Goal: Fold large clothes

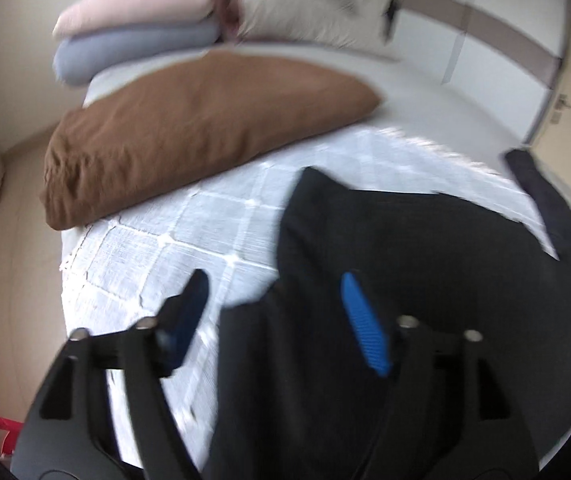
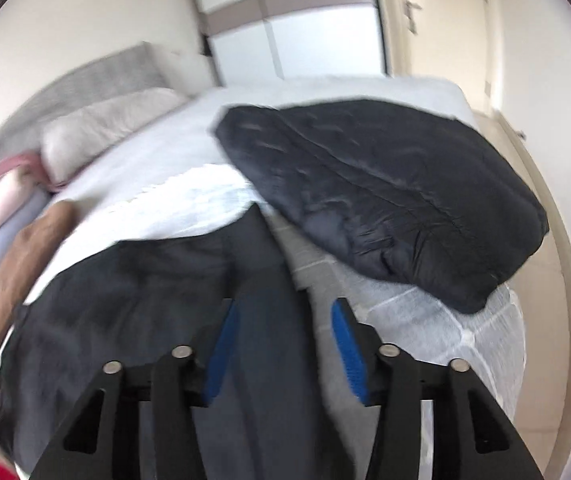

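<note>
A large black garment lies spread on the white quilted bed cover. My left gripper is open above the garment's left edge, one finger over the cover, the other over the cloth. In the right wrist view the same dark garment lies under my right gripper, which is open with a dark strip of the garment between its fingers. Neither gripper holds anything.
A brown pillow lies at the bed's left. Pink and blue folded bedding and a grey pillow are by the headboard. A dark puffy jacket lies on the bed's right side. A wardrobe and door stand behind.
</note>
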Motion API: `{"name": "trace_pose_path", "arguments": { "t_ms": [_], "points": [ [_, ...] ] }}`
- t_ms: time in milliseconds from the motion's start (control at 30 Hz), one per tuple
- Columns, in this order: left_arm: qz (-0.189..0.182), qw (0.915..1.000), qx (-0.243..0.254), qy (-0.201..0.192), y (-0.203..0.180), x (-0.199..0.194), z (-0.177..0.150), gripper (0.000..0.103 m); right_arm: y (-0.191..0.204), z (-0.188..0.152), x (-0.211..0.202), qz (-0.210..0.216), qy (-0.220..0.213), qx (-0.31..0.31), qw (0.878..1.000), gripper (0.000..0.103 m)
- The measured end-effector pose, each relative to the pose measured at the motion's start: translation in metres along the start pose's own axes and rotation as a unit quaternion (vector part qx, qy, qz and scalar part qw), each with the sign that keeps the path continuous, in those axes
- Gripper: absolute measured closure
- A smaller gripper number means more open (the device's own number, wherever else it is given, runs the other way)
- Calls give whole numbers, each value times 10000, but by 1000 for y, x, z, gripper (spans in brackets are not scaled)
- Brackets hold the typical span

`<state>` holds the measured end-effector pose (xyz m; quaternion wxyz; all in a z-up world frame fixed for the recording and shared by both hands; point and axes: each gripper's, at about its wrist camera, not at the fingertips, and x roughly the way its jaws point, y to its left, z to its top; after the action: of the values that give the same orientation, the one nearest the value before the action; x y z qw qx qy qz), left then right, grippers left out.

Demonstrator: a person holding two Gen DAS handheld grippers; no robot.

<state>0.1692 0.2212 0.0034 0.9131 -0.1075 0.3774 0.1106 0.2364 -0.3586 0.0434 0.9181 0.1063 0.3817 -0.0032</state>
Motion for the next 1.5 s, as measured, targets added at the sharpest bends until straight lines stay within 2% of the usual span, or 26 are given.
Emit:
{"name": "trace_pose_path", "arguments": {
  "t_ms": [100, 200, 267, 300, 333, 367, 400, 433, 467, 567, 633, 700, 800, 967, 1200, 1500],
  "points": [
    [-444, 9988, 168, -155, -14, -17, -22, 23, 18, -28, -26, 390, 0, -213, 9990, 49],
    [-720, 9972, 203, 60, -17, -14, -48, 23, 24, -60, -25, 552, 375, -300, 9973, 49],
    [-651, 9971, 54, 394, -9, -2, -68, 23, 16, -79, -16, 446, 654, -191, 9967, 49],
    [-678, 9963, 14, 530, 0, 9, -79, 24, 8, -86, -15, 498, 632, -126, 9967, 49],
    [-721, 9964, 113, 429, 4, 9, -85, 24, 0, -92, -16, 494, 556, -42, 9972, 52],
    [-612, 9972, 307, 301, 2, 4, -88, 24, -6, -94, -18, 465, 556, 83, 9973, 53],
    [-320, 9977, 523, 294, -2, 0, -89, 24, -11, -93, -18, 420, 556, 190, 9974, 53],
    [-80, 9974, 626, 352, -7, -7, -87, 24, -12, -92, -22, 369, 535, 251, 9976, 53],
    [-35, 9976, 589, 365, -8, -14, -87, 23, -14, -91, -26, 323, 511, 310, 9977, 53],
    [-36, 9987, 389, 329, -8, -32, -88, 23, -10, -93, -49, -8, 369, 433, 9984, 45],
    [62, 9991, 314, 290, -14, -46, -92, 22, -5, -97, -56, -72, 298, 477, 9984, 28],
    [127, 9993, 192, 307, -20, -58, -98, 19, 0, -105, -68, -10, 203, 469, 9987, 20],
    [-19, 9993, 30, 368, -32, -72, -107, 15, 18, -113, -81, -35, 224, 159, 9996, 16],
    [-103, 9988, 218, 436, -54, -88, -122, 7, 35, -126, -95, -8, 180, -5, 9998, 8],
    [-83, 9981, 401, 462, -76, -96, -138, 3, 59, -136, -98, -469, 112, -483, 9977, 5],
    [-212, 9933, 837, 769, -120, -92, -157, 3, 98, -148, -88, -449, 481, -800, 9946, 4]
  ]
}}
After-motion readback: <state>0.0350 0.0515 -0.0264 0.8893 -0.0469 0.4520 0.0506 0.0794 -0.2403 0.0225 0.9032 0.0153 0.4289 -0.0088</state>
